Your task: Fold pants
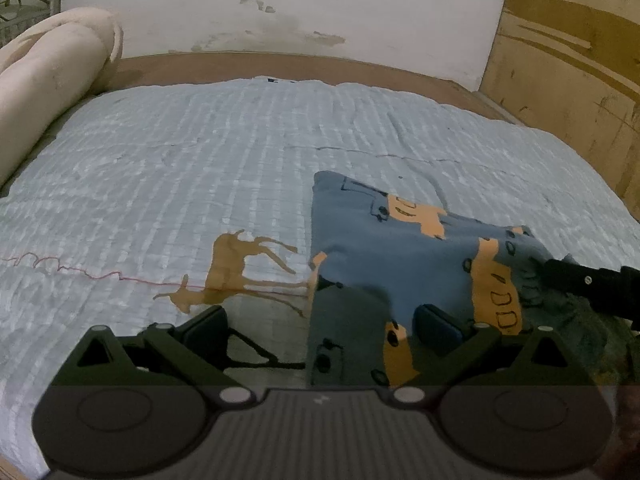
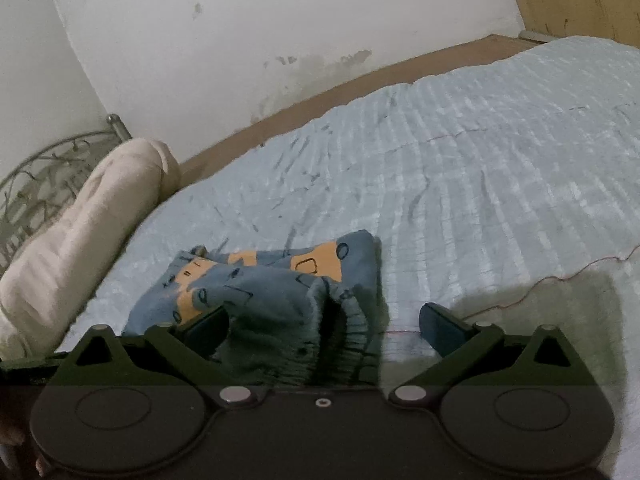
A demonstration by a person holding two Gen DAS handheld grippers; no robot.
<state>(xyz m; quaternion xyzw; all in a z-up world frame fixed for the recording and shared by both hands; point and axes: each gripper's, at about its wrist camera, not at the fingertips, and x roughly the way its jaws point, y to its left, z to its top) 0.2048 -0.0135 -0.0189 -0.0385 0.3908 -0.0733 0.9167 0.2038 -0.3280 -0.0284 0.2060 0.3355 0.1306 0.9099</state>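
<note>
The pants [image 1: 384, 256] are blue with orange patches and dark outlines. They lie folded in a compact stack on the light blue bedspread [image 1: 200, 160]. My left gripper [image 1: 320, 330] is open, its jaws wide apart just above the near left edge of the pants, holding nothing. My right gripper [image 2: 324, 326] is open too, jaws wide over the near end of the folded pants [image 2: 280, 292] where the ribbed cuffs lie. In the left wrist view the right gripper's dark finger [image 1: 576, 276] shows over the right side of the pants.
A rolled cream bolster [image 1: 52, 76] lies along the left side of the bed, with a metal bed frame [image 2: 36, 184] behind it. A white wall runs along the far edge. A wooden panel [image 1: 568, 60] stands at the right. An orange animal print [image 1: 236, 268] marks the bedspread.
</note>
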